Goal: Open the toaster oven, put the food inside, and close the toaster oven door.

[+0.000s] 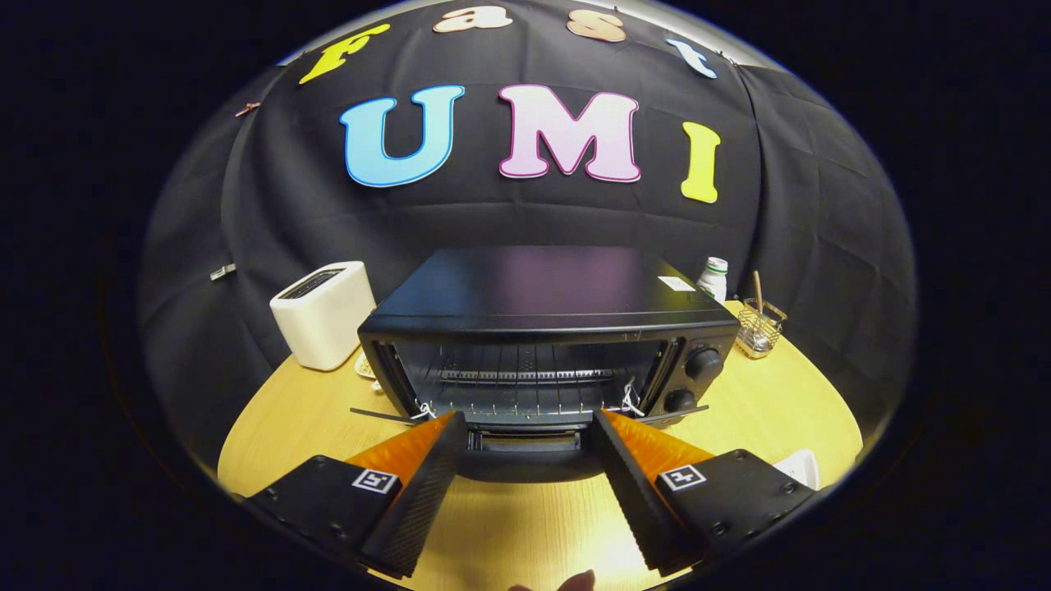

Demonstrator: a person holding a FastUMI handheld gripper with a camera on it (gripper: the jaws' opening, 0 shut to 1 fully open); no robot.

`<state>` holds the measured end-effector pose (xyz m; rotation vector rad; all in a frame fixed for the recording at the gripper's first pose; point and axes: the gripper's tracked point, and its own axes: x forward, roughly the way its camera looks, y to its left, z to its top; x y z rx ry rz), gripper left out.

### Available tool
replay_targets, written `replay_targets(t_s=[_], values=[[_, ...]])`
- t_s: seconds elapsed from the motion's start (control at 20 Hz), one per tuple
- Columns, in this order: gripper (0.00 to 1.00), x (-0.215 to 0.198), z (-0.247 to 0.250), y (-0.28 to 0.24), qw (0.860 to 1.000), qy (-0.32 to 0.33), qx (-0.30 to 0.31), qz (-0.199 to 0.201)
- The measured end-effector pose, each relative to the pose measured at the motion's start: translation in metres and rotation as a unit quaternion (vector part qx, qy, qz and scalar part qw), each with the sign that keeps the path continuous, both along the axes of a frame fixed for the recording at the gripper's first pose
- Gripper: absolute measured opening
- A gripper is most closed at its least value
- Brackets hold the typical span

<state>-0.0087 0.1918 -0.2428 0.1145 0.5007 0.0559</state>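
Toaster oven [542, 328] sits mid-table on the pale wood table [287, 427], straight ahead of your gripper [525, 420], backed by the black cloth wall. Its door [525, 451] is dropped open toward you, lying flat and low, the handle edge falling between your two fingertips. Inside, the wire rack [525, 376] is visible; you can see no food on it from this angle. Two round knobs [702, 363] stacked on the oven's right panel. A small white label [676, 283] sits on the black top near the right rear corner.

Your fingers [419, 484] are spread wide, one to each side of the open door, tips roughly level with the oven's front lower corners. Nothing is held between them; bare table shows in the gap.

White pop-up toaster [324, 312] stands to the oven's left, close beside it but apart. Behind the oven's right rear corner, a white bottle with a green cap [714, 277]. Just right of that, a small wire basket [759, 328] with a stick standing in it. A white object [800, 466] peeks out past your right finger, too little of it visible to identify. A fingertip [575, 581] of your hand shows at the bottom, below the fingers.
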Motion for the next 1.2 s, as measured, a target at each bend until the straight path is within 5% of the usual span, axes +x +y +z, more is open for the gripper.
replay_targets(t_s=[0.35,0.85,1.2], values=[[0.99,-0.031,-0.028,0.003,0.999,0.034,-0.005,0.005],[0.99,-0.072,-0.107,0.007,0.985,0.17,-0.009,0.034],[0.99,-0.089,-0.104,0.005,0.98,0.191,0.022,0.058]])
